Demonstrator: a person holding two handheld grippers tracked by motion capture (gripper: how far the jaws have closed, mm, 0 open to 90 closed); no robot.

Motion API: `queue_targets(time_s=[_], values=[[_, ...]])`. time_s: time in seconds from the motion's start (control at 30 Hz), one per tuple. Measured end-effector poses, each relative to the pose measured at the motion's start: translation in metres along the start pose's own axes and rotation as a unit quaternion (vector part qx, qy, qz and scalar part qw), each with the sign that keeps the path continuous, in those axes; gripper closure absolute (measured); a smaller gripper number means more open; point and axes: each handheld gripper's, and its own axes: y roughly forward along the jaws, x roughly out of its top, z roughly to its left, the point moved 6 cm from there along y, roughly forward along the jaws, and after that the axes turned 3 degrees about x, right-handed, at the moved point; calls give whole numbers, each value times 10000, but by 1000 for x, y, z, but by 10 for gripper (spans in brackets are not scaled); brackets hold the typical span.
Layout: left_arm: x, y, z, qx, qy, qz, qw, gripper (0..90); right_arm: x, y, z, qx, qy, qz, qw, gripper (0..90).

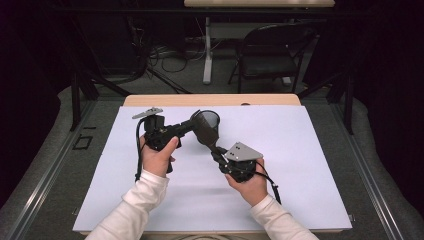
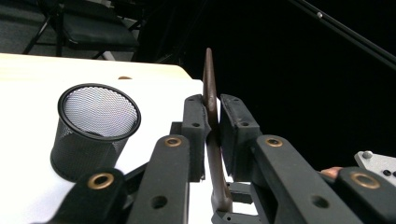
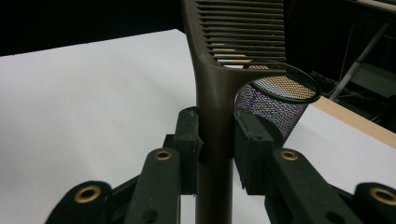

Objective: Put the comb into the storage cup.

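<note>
Comb [image 1: 204, 131], brown and long-handled, hangs in the air above the white sheet [image 1: 300, 165], caught between both of my tools at once. In the right gripper view its handle runs straight up between my two black jaws, and its toothed head spreads out at the top of that picture; the pads of my right gripper [image 3: 215, 128] press on the handle from both sides, so that one is pinching the comb low on its stem. My left gripper [image 2: 212, 114] has the comb edge-on between its pads, and in the left gripper view the thin brown blade stands upright in the narrow slot with both pads against it: pressed together on the comb too. From the high view, my left gripper [image 1: 187, 127] comes in from the left and my right gripper [image 1: 216, 152] from lower right, the comb slanting between them.

Just behind the comb stands a black mesh cup [image 1: 209, 119], upright on the sheet, mouth open to the top. The comb's head sits in front of the cup's rim, whether touching I cannot tell. The sheet covers a wooden table [image 1: 150, 100], with a folding chair [image 1: 270, 55] on the floor beyond.
</note>
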Motion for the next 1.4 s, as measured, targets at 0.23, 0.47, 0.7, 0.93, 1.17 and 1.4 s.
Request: queue_targets(time_s=[0.23, 0.47, 0.7, 0.93, 1.17, 1.4], values=[[0, 0, 2, -117, -172, 2, 9998, 828, 0, 0, 0, 2, 0, 3, 10000, 728], [-1, 0, 3, -171, -255, 24, 9995, 835, -1, 0, 0, -1, -14, 28, 10000, 727], [0, 0, 2, -255, -371, 13, 9990, 842, -1, 1, 0, -11, -14, 33, 10000, 727], [0, 1, 2, -283, -426, -2, 9987, 844, -1, 0, 0, -17, -6, 24, 10000, 727], [0, 1, 2, -310, -478, -28, 9984, 845, 0, 0, 0, 2, 7, -12, 10000, 726], [1, 2, 2, -311, -498, -23, 9983, 846, 0, 0, -1, 3, 41, -11, 10000, 725]])
